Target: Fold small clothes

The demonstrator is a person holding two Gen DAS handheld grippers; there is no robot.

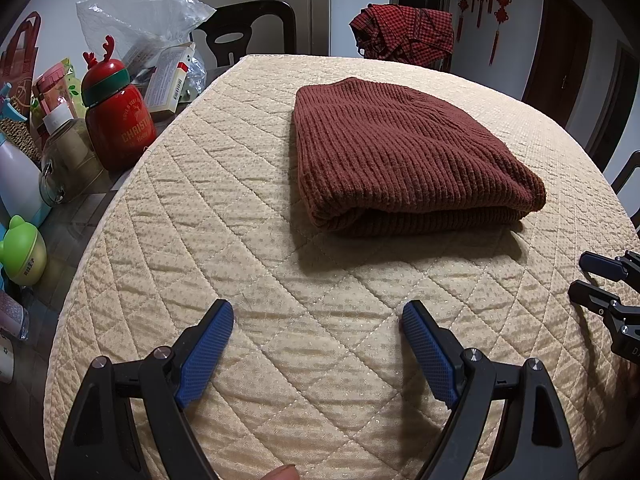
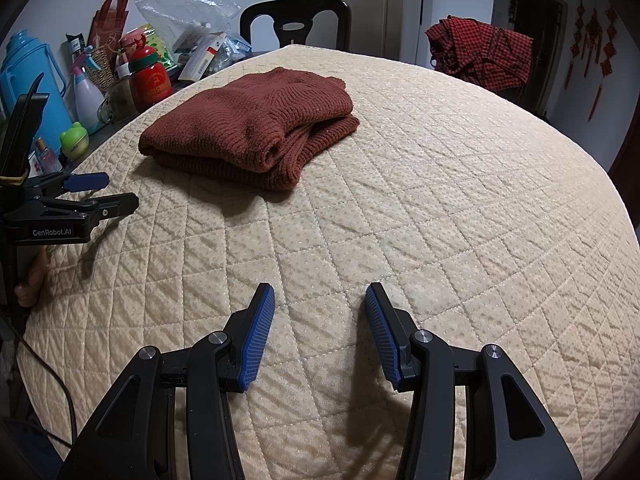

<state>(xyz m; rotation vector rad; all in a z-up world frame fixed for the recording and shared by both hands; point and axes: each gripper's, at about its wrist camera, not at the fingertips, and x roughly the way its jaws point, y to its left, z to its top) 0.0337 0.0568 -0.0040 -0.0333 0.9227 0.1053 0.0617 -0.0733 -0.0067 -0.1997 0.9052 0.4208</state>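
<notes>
Both your left gripper point(image 1: 318, 318) and right gripper point(image 2: 320, 300) gape empty over the quilted pad point(image 1: 248, 240), the rust knit sweater point(image 1: 400, 152) lying folded at twelve o'clock: fold looks done, so next likely means setting it aside.

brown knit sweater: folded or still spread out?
Folded. The brown knit sweater lies as a compact stacked bundle on the quilted pad, doubled layers visible at its near edge.
</notes>
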